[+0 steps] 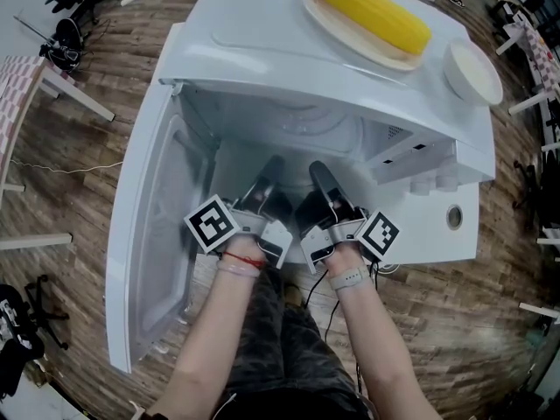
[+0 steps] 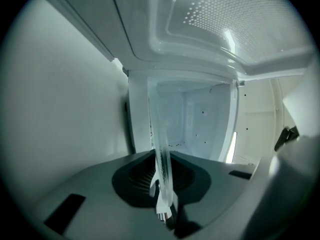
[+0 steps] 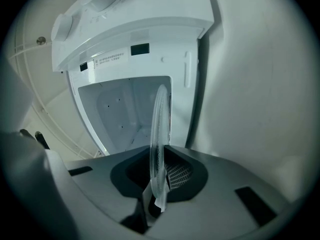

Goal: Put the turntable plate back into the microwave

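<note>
A large white microwave [image 1: 262, 24] is standing with its white door [image 1: 157, 234] swinging open at the left edge. On the microwave's top, a round cream plate [image 1: 325, 17] carrying a yellow corn cob [image 1: 372, 11] is sitting toward the back edge, and a small white bowl [image 1: 472, 70] is resting by the right edge. The clear glass turntable plate [image 2: 160, 134] [image 3: 160, 124] is hanging at the mouth of the cavity, seen edge-on in both gripper views. The left gripper [image 1: 267, 180] [image 2: 164, 199] is clamping its fingers on one part of the rim, and the right gripper [image 1: 322, 178] [image 3: 157, 191] is pinching another part.
</note>
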{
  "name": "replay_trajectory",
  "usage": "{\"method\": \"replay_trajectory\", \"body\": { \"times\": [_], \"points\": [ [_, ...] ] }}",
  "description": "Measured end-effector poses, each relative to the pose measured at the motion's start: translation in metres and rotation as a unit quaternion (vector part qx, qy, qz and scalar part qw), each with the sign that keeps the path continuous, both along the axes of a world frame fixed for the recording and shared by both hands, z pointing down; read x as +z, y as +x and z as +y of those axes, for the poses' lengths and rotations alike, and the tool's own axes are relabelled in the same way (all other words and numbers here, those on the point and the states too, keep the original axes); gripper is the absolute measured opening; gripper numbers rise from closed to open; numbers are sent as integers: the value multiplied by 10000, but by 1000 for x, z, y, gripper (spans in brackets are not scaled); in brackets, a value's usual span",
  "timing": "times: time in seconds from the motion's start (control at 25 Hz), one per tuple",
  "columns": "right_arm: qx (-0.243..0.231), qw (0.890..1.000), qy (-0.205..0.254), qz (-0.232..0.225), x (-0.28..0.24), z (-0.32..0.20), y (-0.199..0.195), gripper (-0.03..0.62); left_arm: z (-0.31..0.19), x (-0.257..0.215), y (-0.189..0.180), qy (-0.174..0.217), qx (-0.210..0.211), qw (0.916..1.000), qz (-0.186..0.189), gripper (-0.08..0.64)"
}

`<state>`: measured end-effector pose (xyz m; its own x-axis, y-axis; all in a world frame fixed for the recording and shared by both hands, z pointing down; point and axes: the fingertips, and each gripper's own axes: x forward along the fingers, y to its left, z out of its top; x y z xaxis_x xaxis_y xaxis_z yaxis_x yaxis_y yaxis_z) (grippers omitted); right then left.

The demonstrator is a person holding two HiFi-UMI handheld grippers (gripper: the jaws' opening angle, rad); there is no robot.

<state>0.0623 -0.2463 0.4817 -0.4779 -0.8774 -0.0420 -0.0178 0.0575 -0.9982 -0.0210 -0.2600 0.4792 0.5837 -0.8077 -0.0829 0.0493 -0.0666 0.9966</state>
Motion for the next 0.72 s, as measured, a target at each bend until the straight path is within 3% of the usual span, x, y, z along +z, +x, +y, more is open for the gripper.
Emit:
{"method": "replay_trajectory", "body": {
  "times": [0.72],
  "points": [
    [203, 9994, -244, 110, 6, -16, 11, 43, 22, 1, 9, -282, 360, 9988, 189, 38]
  ]
}}
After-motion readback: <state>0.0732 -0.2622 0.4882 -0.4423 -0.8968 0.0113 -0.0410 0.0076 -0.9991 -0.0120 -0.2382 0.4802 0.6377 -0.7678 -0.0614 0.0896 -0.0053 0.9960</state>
